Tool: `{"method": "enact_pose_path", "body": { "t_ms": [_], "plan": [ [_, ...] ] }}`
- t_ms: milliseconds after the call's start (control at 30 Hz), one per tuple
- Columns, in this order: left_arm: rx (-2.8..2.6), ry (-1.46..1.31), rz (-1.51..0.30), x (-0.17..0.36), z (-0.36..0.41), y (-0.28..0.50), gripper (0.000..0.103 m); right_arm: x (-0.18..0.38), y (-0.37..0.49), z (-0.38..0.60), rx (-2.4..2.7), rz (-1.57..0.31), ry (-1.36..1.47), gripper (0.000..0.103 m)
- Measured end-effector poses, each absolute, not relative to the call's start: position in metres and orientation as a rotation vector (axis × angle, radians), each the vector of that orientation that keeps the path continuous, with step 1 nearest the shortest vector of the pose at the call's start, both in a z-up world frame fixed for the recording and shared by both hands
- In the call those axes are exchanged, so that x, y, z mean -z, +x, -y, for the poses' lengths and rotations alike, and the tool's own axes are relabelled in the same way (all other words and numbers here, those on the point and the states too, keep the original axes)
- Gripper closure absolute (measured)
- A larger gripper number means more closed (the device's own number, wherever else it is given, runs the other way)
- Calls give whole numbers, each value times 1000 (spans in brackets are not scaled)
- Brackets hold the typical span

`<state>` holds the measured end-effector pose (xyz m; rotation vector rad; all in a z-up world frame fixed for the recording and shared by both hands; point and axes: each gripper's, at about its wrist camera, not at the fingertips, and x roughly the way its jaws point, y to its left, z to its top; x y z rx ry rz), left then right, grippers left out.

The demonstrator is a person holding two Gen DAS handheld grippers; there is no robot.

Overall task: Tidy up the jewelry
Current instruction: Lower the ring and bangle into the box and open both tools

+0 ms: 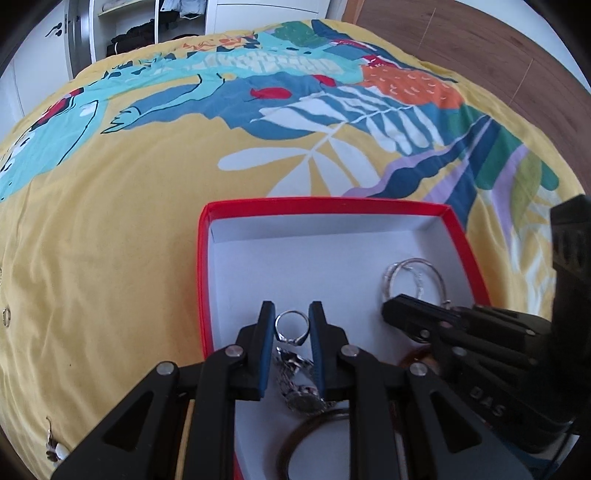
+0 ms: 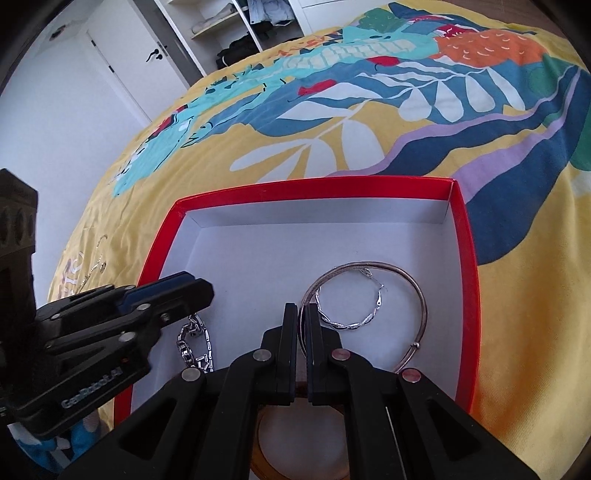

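A red box with a white inside (image 1: 321,254) (image 2: 369,236) lies on the bed. My left gripper (image 1: 291,314) is over it, its blue pads on either side of a silver ring (image 1: 291,326). A silver watch (image 1: 301,384) and a brown bangle (image 1: 295,439) lie below it. My right gripper (image 2: 303,314) is nearly shut on the thin bangle (image 2: 417,291), beside a twisted silver hoop earring (image 2: 351,321). A chain bracelet (image 2: 195,343) lies under the left gripper (image 2: 177,291). The right gripper also shows in the left wrist view (image 1: 413,314).
The bed has a yellow cover with a bright leaf pattern (image 1: 147,221) (image 2: 369,129). A small earring (image 1: 6,316) and another piece (image 1: 53,446) lie on the cover at left. A thin chain (image 2: 94,269) lies left of the box. A wardrobe (image 2: 236,29) stands behind.
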<state>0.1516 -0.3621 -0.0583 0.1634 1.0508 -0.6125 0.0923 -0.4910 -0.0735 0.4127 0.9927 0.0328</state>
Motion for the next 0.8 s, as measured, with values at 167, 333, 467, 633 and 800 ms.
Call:
{"method": "enact_pose_path", "body": {
  "t_ms": [167, 333, 467, 633, 800],
  "plan": [
    [599, 188, -1033, 61, 365, 151, 85, 75, 92, 487, -24, -989, 385, 99],
    [583, 207, -1014, 63, 367, 149, 85, 75, 92, 484, -14, -985, 358, 99],
    [582, 204, -1008, 63, 367, 150, 85, 76, 92, 482, -11, -979, 343, 99],
    [582, 203, -1000, 63, 367, 149, 85, 77, 91, 483, -12, -972, 343, 98],
    [582, 206, -998, 63, 367, 149, 85, 77, 91, 483, -12, -969, 339, 98]
  ]
}}
